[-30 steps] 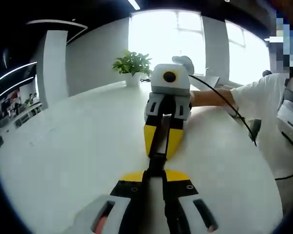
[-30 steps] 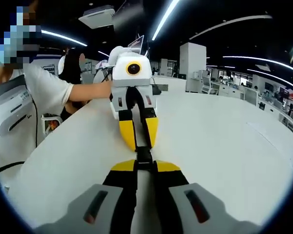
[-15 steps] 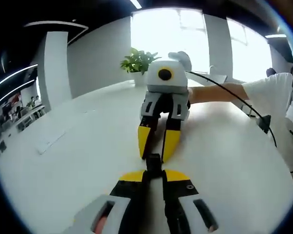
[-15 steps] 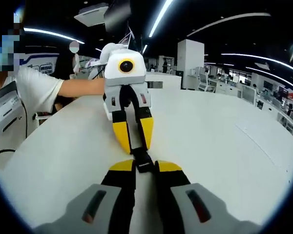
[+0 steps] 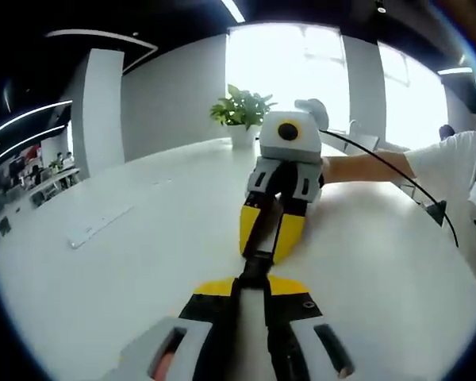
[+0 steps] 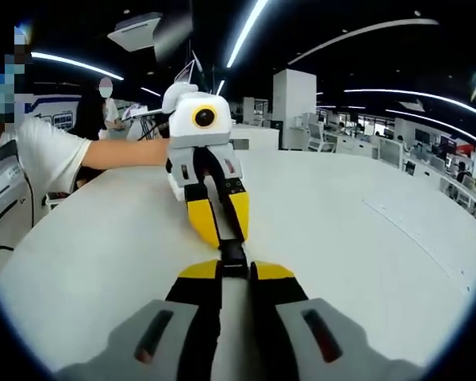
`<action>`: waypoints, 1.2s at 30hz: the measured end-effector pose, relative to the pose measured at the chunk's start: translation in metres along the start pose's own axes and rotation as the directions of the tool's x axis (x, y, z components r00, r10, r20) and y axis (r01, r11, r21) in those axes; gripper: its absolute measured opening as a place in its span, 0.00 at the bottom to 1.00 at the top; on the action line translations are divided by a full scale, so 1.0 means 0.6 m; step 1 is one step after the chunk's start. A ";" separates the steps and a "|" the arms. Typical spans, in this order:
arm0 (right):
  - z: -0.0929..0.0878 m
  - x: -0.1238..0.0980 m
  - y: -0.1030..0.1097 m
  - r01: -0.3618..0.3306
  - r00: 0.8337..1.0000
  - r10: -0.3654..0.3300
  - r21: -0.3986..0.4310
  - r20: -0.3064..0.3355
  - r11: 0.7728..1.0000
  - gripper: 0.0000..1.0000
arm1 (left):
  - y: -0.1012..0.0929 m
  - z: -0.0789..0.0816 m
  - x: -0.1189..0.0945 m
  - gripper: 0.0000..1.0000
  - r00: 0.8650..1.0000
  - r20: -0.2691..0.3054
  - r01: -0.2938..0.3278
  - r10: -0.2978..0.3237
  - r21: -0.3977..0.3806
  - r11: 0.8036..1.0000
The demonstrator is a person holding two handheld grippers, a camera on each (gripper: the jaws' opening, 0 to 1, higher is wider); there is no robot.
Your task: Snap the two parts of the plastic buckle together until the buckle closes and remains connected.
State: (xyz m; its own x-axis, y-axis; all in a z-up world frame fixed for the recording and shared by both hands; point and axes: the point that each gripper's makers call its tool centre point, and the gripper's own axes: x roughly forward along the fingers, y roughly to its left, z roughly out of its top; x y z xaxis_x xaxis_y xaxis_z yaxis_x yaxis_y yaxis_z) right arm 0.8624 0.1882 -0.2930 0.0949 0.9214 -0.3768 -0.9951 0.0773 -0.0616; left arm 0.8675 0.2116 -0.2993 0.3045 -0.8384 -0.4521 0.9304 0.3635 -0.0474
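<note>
Black buckle is noted between yellow-tipped black jaws of the left gripper. White-bodied, yellow-tipped right gripper is recorded at 12 o'clock. White table, green plant, white sleeve are observed.

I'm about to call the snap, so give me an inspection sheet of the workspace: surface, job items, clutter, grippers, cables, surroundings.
Surface: white table, bare around the grippers.
Job's things: black buckle with its strap runs between the two grippers; whether the halves are latched cannot be told.
Clutter: a flat pale strip lies on the table, away from the work.
Grippers: left gripper and right gripper face each other tip to tip, each shut on the buckle.
Cables: a black cable runs from the right gripper along the person's arm.
Surroundings: potted plant by bright windows; office desks beyond the table.
</note>
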 end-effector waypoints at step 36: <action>0.035 -0.134 0.063 0.283 0.938 -0.324 0.267 0.122 0.921 0.59 | -0.102 0.062 -0.197 0.44 0.890 0.242 -0.335 0.388 -0.231 0.913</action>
State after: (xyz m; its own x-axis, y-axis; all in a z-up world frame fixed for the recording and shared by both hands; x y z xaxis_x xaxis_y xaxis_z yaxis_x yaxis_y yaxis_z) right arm 0.8165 0.1251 -0.2459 0.4076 0.8861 -0.2206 -0.8972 0.4336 0.0837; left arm 0.7824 0.2731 -0.2096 0.6808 -0.7031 -0.2054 0.7006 0.7069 -0.0974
